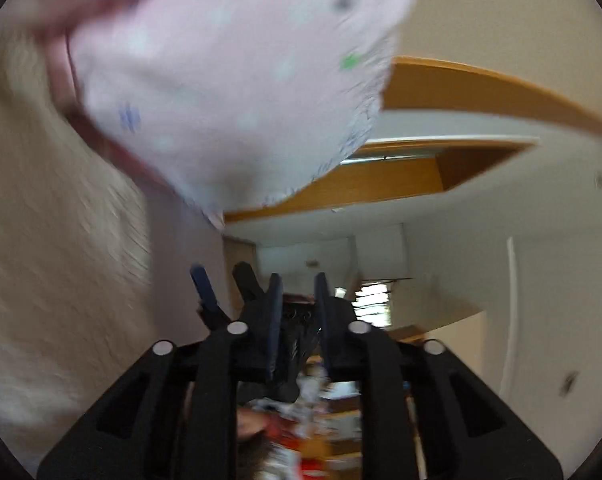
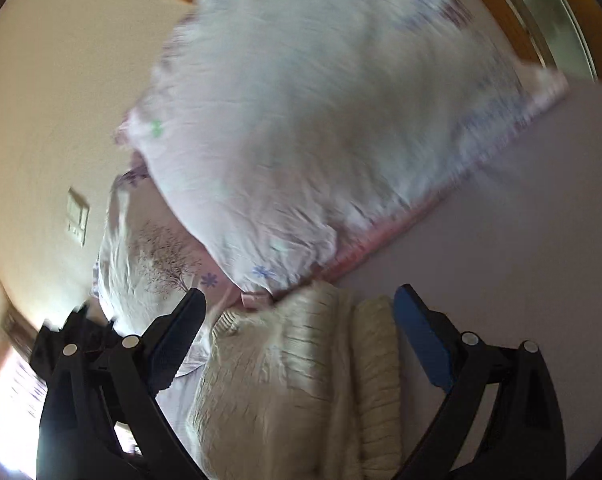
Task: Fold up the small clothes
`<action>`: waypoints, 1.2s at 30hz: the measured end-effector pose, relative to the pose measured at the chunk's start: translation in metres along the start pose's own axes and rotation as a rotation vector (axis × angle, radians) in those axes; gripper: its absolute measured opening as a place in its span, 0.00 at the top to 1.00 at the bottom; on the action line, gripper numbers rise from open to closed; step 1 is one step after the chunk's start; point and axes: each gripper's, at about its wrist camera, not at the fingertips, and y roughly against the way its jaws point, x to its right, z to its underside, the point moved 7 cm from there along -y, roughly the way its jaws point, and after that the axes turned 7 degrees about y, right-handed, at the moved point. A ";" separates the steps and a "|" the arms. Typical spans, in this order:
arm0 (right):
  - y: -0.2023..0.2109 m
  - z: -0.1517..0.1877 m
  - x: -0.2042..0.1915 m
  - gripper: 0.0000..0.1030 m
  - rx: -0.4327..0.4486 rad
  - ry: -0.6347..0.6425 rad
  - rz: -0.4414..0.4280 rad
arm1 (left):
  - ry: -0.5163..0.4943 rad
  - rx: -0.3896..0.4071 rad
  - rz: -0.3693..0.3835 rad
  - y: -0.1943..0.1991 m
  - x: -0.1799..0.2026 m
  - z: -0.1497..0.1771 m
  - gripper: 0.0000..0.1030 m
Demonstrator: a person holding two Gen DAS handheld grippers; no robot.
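Observation:
A cream ribbed knit garment (image 2: pixel 301 372) lies on the pale lilac sheet (image 2: pixel 521 240), in front of a white flowered pillow (image 2: pixel 321 120). My right gripper (image 2: pixel 297 312) is open, its black and blue fingers on either side of the knit's near end, not closed on it. My left gripper (image 1: pixel 298 300) is tilted up toward the room, its blue pads a small gap apart with nothing between them. The cream knit (image 1: pixel 61 240) fills the left of the left wrist view, blurred. The other gripper's fingers (image 1: pixel 205 284) show just beyond the left gripper.
A second flowered pillow (image 2: pixel 149 264) lies behind the first. Beige wall with a switch plate (image 2: pixel 78 216) is at the left. Wooden ceiling trim (image 1: pixel 481 92) and a cluttered room (image 1: pixel 313 408) lie beyond the left gripper. Both views are motion-blurred.

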 end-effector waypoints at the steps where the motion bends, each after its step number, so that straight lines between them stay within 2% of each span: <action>1: -0.004 0.002 0.003 0.06 -0.034 -0.019 -0.008 | -0.031 0.048 -0.074 0.020 -0.005 -0.003 0.64; 2: -0.011 0.006 0.005 0.06 -0.077 -0.033 -0.012 | -0.053 0.087 -0.153 0.033 -0.011 -0.005 0.57; 4: -0.028 0.018 0.007 0.06 -0.177 -0.050 -0.005 | -0.112 0.173 -0.390 0.073 -0.036 -0.008 0.53; 6: -0.045 0.032 0.006 0.06 -0.269 -0.019 0.036 | -0.102 0.217 -0.511 0.096 -0.059 -0.007 0.47; 9: -0.059 0.046 0.005 0.05 -0.329 0.036 0.111 | -0.054 0.213 -0.596 0.109 -0.087 0.000 0.44; 13: -0.063 0.049 0.003 0.05 -0.319 0.057 0.131 | -0.050 0.161 -0.601 0.086 -0.102 0.006 0.37; 15: -0.066 0.051 0.000 0.05 -0.327 0.074 0.130 | -0.080 0.151 -0.637 0.073 -0.105 0.005 0.29; 17: -0.069 0.054 -0.006 0.06 -0.340 0.098 0.118 | -0.086 0.146 -0.656 0.062 -0.111 0.005 0.27; 18: -0.072 0.056 -0.009 0.08 -0.346 0.121 0.114 | -0.070 0.141 -0.641 0.075 -0.124 0.009 0.26; 19: -0.074 0.059 -0.012 0.24 -0.350 0.143 0.116 | -0.074 0.157 -0.622 0.077 -0.124 0.008 0.26; 20: -0.077 0.061 -0.014 0.35 -0.360 0.151 0.110 | -0.091 0.162 -0.624 0.074 -0.123 0.007 0.27; 21: -0.077 0.063 -0.012 0.51 -0.374 0.138 0.089 | -0.107 0.158 -0.638 0.078 -0.120 0.013 0.35; 22: -0.079 0.066 -0.013 0.58 -0.386 0.106 0.041 | -0.120 0.155 -0.654 0.074 -0.121 0.012 0.39; 24: -0.077 0.066 -0.020 0.60 -0.373 0.110 -0.003 | -0.133 0.142 -0.637 0.065 -0.118 0.008 0.57; 26: -0.073 0.066 -0.031 0.62 -0.351 0.107 -0.074 | -0.141 0.130 -0.597 0.073 -0.112 0.009 0.64; 28: -0.071 0.070 -0.054 0.63 -0.344 0.094 -0.220 | -0.185 0.125 -0.570 0.089 -0.098 0.017 0.65; 31: -0.080 0.093 -0.088 0.62 -0.406 0.126 -0.331 | -0.324 0.183 -0.595 0.129 -0.071 0.036 0.64; 32: -0.087 0.106 -0.099 0.60 -0.450 0.169 -0.326 | -0.347 0.203 -0.612 0.140 -0.067 0.039 0.63; 33: -0.094 0.117 -0.105 0.53 -0.497 0.203 -0.300 | -0.378 0.240 -0.670 0.159 -0.066 0.042 0.61; 35: -0.107 0.130 -0.102 0.46 -0.565 0.261 -0.181 | -0.389 0.284 -0.776 0.180 -0.079 0.040 0.57; 36: -0.107 0.125 -0.096 0.43 -0.544 0.290 -0.088 | -0.372 0.288 -0.780 0.185 -0.085 0.040 0.55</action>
